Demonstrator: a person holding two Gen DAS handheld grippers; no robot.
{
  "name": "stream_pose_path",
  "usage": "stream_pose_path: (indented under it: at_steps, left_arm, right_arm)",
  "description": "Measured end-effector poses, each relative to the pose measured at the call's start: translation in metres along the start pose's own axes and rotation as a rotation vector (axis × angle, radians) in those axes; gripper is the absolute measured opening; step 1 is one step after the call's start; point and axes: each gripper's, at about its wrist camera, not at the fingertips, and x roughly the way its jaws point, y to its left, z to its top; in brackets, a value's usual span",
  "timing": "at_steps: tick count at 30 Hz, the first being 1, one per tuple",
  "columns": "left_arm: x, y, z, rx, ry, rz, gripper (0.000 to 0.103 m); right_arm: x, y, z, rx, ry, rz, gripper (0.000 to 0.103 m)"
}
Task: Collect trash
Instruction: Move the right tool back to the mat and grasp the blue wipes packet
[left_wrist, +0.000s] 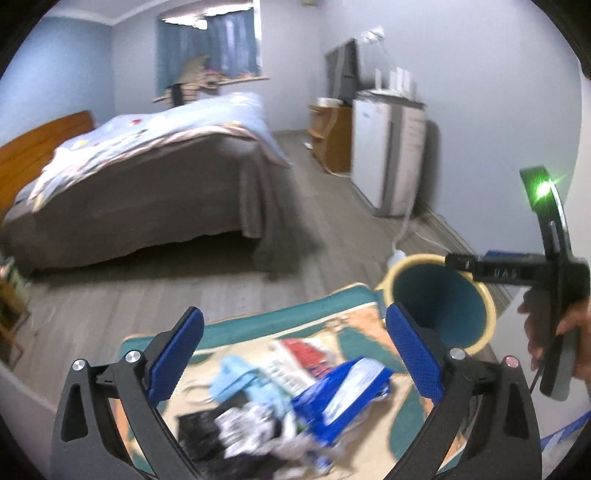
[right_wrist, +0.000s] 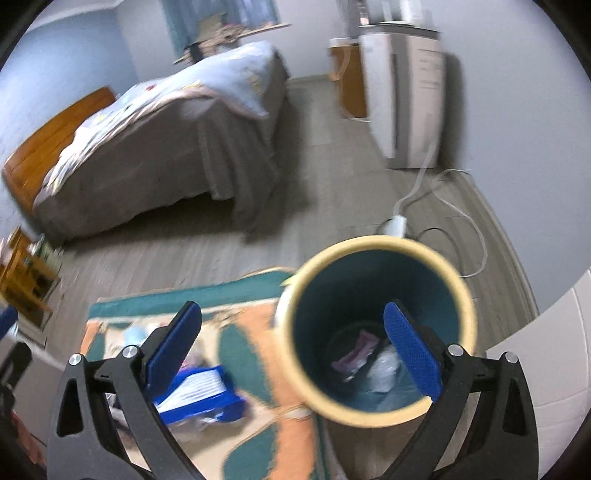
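hovering over a patterned rug (left_wrist: 258, 325) in a bedroom, my left gripper (left_wrist: 295, 354) stood spread wide and held nothing, its blue pads framing a blurred heap of trash (left_wrist: 280, 402): a blue-and-white packet (left_wrist: 343, 395) lay flat, its long side running toward the bin (left_wrist: 439, 306), beside a light blue scrap (left_wrist: 240, 376) and a red-and-white wrapper (left_wrist: 299, 354). my right gripper (right_wrist: 295, 354) was likewise released above the upright bin (right_wrist: 373, 328), mouth facing up, with a few scraps (right_wrist: 369, 358) at its bottom. a bed (left_wrist: 147, 177) and a white cabinet (left_wrist: 384, 155) stood behind, and a cord (right_wrist: 443, 206) lay near the bin.
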Motion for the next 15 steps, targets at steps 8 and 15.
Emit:
stream_pose_path:
  at_steps: [8, 15]
  left_arm:
    - [-0.015, 0.057, -0.035, -0.111, 0.02, 0.067, 0.098]
    - [-0.005, 0.081, -0.055, -0.116, 0.079, 0.059, 0.098]
  right_arm:
    - [0.004, 0.073, -0.018, -0.137, 0.058, 0.006, 0.097]
    - [0.011, 0.112, -0.032, -0.194, 0.106, 0.004, 0.097]
